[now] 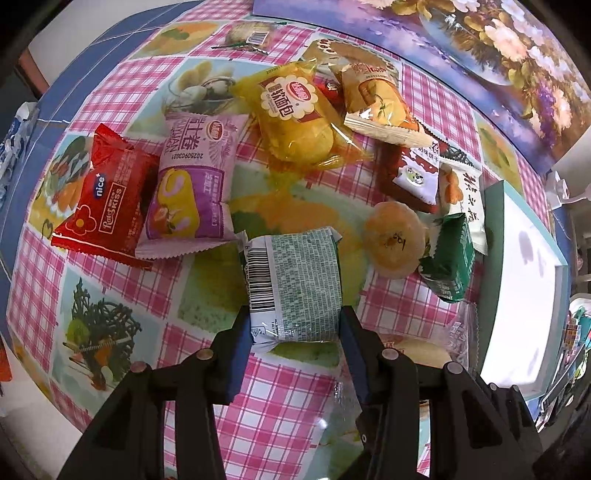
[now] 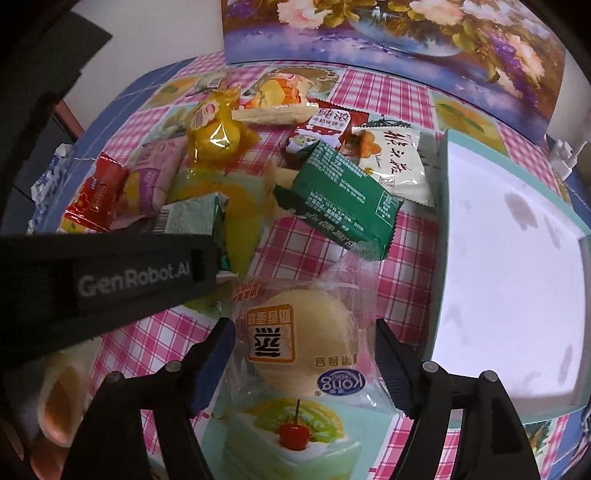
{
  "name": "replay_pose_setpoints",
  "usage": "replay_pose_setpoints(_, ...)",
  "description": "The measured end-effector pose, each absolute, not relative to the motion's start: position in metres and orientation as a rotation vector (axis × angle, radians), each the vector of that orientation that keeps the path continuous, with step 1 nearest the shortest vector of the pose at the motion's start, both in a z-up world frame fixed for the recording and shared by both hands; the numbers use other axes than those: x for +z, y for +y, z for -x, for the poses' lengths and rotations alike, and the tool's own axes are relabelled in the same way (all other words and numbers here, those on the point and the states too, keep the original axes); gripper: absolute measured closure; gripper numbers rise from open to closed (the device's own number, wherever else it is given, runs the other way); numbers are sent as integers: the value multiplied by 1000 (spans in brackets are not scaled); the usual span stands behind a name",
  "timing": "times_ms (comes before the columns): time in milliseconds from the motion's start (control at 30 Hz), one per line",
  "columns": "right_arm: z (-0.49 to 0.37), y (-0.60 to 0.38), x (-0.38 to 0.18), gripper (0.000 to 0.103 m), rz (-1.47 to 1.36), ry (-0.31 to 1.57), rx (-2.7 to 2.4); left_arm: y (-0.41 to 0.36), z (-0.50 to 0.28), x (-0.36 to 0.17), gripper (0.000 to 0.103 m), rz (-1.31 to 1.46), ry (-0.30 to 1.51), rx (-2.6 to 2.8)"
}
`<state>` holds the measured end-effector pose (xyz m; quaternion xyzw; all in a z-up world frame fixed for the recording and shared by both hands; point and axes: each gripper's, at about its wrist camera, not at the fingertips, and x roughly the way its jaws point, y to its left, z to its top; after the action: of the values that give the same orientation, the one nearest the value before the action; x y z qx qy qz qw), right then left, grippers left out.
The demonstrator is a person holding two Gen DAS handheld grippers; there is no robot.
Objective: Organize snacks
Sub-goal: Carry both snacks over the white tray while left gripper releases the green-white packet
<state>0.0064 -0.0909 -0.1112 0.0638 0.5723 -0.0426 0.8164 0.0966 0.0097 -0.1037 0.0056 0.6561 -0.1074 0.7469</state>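
My left gripper (image 1: pixel 295 326) is shut on a light green snack packet (image 1: pixel 295 284), barcode side up, just above the tablecloth; the packet also shows in the right wrist view (image 2: pixel 192 218). My right gripper (image 2: pixel 304 360) is open, its fingers on either side of a clear-wrapped round bun (image 2: pixel 303 336) that lies on the table. A pile of snacks lies beyond: a dark green packet (image 2: pixel 343 195), a yellow bread bag (image 1: pixel 295 118), a purple roll packet (image 1: pixel 188 184) and a red packet (image 1: pixel 103 195).
A white tray with a teal rim (image 2: pixel 439 236) stands at the right, also seen in the left wrist view (image 1: pixel 493 236). A flower picture (image 2: pixel 406 33) stands at the back. A round pastry (image 1: pixel 395 240) lies by the dark green packet (image 1: pixel 450 266).
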Motion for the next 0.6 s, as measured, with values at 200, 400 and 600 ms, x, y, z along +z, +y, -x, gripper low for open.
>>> replay_pose_setpoints(200, -6, -93, -115, 33, -187, 1248, -100, 8, -101, -113, 55, -13, 1437, -233)
replay_pose_setpoints(400, -2, -98, -106, 45, -224, 1234, -104, -8, -96, -109, 55, -1, 1427, -240)
replay_pose_setpoints(600, 4, -110, -96, 46, -280, 1221, -125, -4, -94, -96, 55, 18, 1411, -247)
